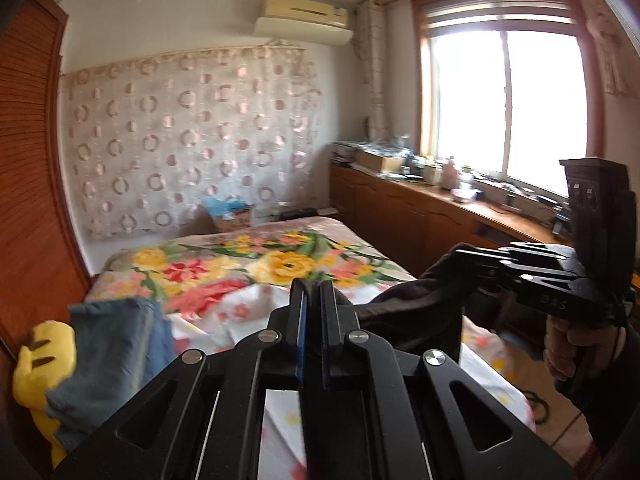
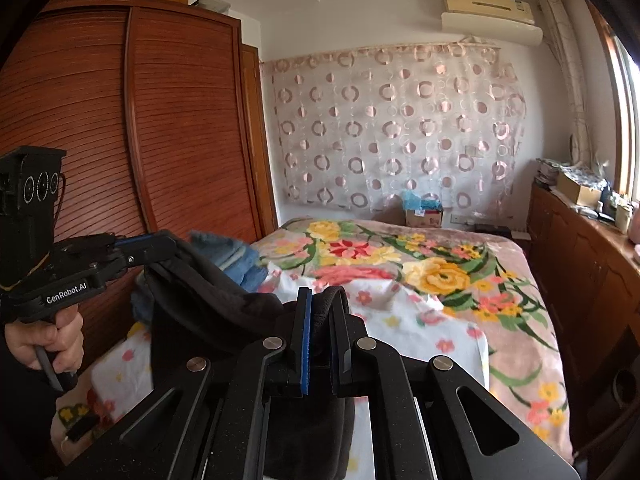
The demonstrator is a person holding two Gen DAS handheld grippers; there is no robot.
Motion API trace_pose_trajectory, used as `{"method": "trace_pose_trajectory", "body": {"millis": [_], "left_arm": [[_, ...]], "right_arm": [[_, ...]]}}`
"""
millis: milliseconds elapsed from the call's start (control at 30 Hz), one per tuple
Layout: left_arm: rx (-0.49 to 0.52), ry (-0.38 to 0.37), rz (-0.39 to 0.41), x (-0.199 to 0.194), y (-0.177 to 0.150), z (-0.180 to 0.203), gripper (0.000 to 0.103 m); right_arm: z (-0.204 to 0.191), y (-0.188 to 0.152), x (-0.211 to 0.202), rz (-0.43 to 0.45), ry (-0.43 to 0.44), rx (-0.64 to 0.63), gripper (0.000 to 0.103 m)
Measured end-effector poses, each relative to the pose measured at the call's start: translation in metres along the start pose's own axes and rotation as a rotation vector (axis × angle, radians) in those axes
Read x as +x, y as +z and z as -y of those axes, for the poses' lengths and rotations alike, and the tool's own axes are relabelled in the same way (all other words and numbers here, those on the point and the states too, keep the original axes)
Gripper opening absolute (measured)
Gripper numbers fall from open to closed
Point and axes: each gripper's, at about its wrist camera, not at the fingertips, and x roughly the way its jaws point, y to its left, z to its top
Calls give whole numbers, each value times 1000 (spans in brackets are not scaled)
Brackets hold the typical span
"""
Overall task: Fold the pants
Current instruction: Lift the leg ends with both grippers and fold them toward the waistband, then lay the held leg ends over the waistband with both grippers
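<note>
Left gripper (image 1: 314, 292) and right gripper (image 2: 322, 300) each pinch the dark pants (image 2: 208, 300), lifted over the bed (image 2: 440, 280) to hang straight.

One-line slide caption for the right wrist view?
Both tongs, right and left, clamp dark pants stretched between them above the floral bed.

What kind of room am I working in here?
A home bedroom, most likely: a bed under a floral blanket, a slatted wooden wardrobe, and a wall air conditioner above a curtain.
</note>
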Motion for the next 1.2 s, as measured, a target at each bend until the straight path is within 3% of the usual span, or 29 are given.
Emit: {"method": "trace_pose_trajectory", "body": {"millis": [133, 200, 667, 1200], "left_arm": [[-4, 33, 28, 4, 21, -13, 7], [2, 28, 30, -3, 16, -12, 7], [7, -63, -209, -8, -126, 18, 7], [-80, -100, -295, -42, -193, 37, 7]], "right_arm": [[4, 28, 20, 36, 2, -11, 7], [1, 24, 22, 39, -5, -28, 7], [-18, -107, 52, -216, 44, -23, 7], [-13, -136, 20, -273, 103, 45, 7]]}}
